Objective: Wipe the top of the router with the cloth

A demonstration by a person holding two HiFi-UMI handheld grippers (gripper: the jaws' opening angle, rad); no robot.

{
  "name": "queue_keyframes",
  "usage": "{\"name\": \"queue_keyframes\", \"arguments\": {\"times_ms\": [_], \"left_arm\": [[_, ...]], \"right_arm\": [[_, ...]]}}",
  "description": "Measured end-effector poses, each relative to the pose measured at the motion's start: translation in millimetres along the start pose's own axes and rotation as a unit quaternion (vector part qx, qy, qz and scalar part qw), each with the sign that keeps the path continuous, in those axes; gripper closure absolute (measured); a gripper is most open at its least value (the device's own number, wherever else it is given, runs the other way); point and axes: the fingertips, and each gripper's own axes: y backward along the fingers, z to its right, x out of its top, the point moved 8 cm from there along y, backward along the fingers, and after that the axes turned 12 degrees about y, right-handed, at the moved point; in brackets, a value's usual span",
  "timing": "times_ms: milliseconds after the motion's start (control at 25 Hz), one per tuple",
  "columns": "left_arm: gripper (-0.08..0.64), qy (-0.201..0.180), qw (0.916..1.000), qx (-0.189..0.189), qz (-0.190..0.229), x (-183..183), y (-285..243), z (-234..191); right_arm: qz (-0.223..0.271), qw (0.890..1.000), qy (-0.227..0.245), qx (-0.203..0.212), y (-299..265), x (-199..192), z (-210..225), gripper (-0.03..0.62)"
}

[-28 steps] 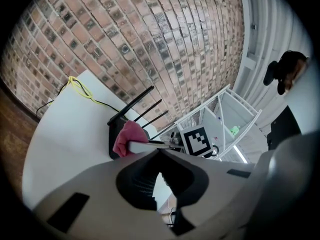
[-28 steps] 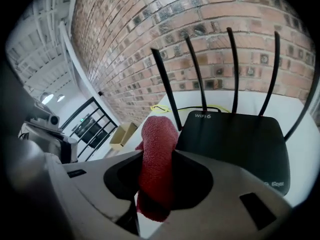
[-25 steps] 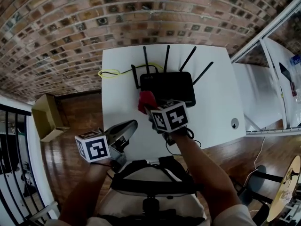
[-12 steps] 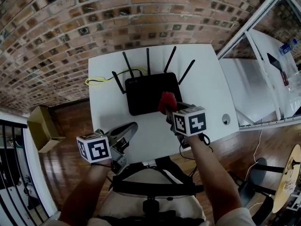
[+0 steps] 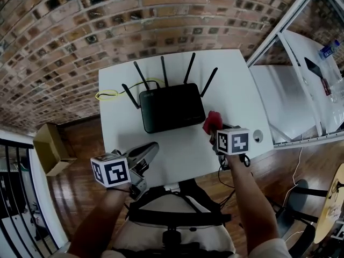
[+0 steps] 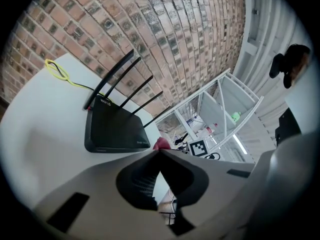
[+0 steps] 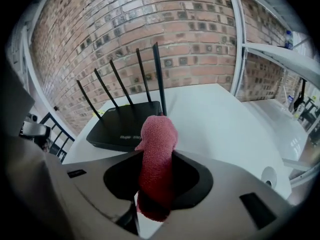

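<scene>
Left gripper (image 5: 152, 147) closed; right gripper (image 5: 216, 130) clamps cloth (image 7: 157, 149)

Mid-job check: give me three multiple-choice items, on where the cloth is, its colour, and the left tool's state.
1. In the head view, the cloth is: A) on the router's top; B) just right of the router; C) left of the router.
2. The cloth is: A) blue; B) red; C) white.
3. The left tool is: A) shut, empty; B) shut on the cloth; C) open around the router.
Key: 1 B, the right tool holds it beside the router's right edge; 2 B, red in the right gripper view; 3 A, its jaws meet with nothing between.
</scene>
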Motion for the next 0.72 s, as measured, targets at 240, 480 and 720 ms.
{"name": "queue_keyframes", "arguments": {"times_ms": [240, 480, 720], "left_arm": [[0.535, 0.0, 0.9999, 0.012, -0.005, -4, -4, -2], [0.535, 0.001, 0.9998, 0.016, -0.007, -7, 0, -4], [0.535, 0.006, 0.9998, 0.02, -0.003, -4, 13, -11]], "right_arm": [[-0.039, 0.999, 0.003, -0.023, -20, -21, 9, 0.463], [-0.059, 0.998, 0.012, -0.014, -45, -23, -14, 0.463], [-0.066, 0.997, 0.014, -0.023, -49, -23, -23, 0.463]]}}
